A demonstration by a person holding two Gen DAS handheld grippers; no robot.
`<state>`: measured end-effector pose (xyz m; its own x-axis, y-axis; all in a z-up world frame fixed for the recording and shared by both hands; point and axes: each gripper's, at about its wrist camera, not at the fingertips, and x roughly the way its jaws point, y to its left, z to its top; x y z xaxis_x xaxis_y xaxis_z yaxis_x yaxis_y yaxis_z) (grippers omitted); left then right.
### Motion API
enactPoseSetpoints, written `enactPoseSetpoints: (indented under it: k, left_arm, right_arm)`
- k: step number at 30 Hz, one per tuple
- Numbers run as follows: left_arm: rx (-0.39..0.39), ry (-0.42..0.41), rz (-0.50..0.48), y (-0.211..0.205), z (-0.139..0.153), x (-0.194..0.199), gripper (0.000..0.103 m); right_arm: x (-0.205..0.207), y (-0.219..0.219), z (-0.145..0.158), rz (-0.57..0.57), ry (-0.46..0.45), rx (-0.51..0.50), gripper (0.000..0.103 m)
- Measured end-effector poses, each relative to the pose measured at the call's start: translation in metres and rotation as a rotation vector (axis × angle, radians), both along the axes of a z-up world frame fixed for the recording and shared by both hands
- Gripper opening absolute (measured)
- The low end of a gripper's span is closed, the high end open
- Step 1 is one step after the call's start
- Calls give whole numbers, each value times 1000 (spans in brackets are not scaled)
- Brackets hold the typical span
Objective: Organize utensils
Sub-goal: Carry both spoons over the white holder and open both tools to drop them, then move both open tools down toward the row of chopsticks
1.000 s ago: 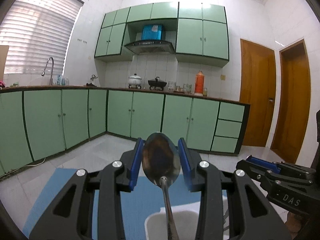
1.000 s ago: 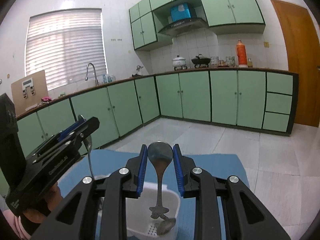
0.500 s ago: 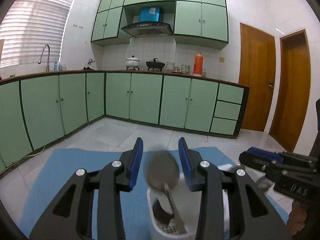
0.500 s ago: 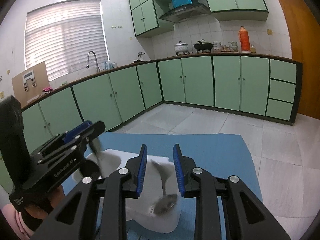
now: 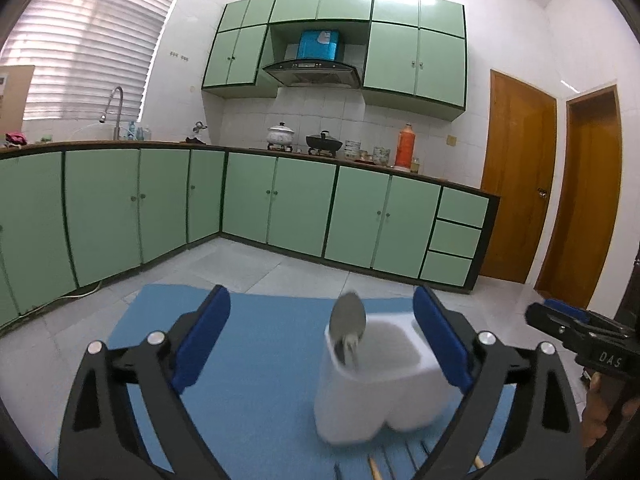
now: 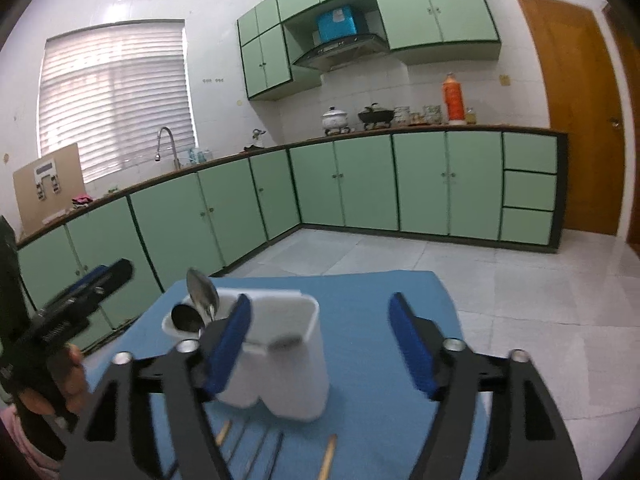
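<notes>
A white two-compartment utensil holder [image 5: 380, 384] stands on the blue mat [image 5: 256, 360]; it also shows in the right wrist view [image 6: 280, 364]. A metal spoon [image 5: 349, 326] stands bowl-up in its left compartment; the right wrist view shows two spoons [image 6: 200, 300] there. A spoon bowl [image 6: 285, 342] lies low in the right compartment. My left gripper [image 5: 320, 340] is open and empty, just in front of the holder. My right gripper [image 6: 320, 344] is open and empty, its left finger [image 6: 228, 344] in front of the holder.
Chopsticks and thin utensils [image 6: 260, 452] lie on the mat in front of the holder, also seen in the left wrist view [image 5: 392, 460]. Green kitchen cabinets [image 5: 280, 208] and tiled floor [image 6: 520, 280] lie beyond the mat's far edge.
Both grippers held a spoon a second ago, lowered it into the holder and let go. Both now stand wide open and have drawn back from the holder.
</notes>
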<state>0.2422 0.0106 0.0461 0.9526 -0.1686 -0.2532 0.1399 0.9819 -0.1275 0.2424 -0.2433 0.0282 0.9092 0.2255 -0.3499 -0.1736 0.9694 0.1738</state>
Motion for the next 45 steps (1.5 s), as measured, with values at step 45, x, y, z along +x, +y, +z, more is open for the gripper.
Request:
enactPoseSetpoints:
  k: [45]
  left_arm:
    - [128,158,97,-11,-137,-213,96]
  right_arm:
    - [-219,35,-141,-116,-4,-169,63]
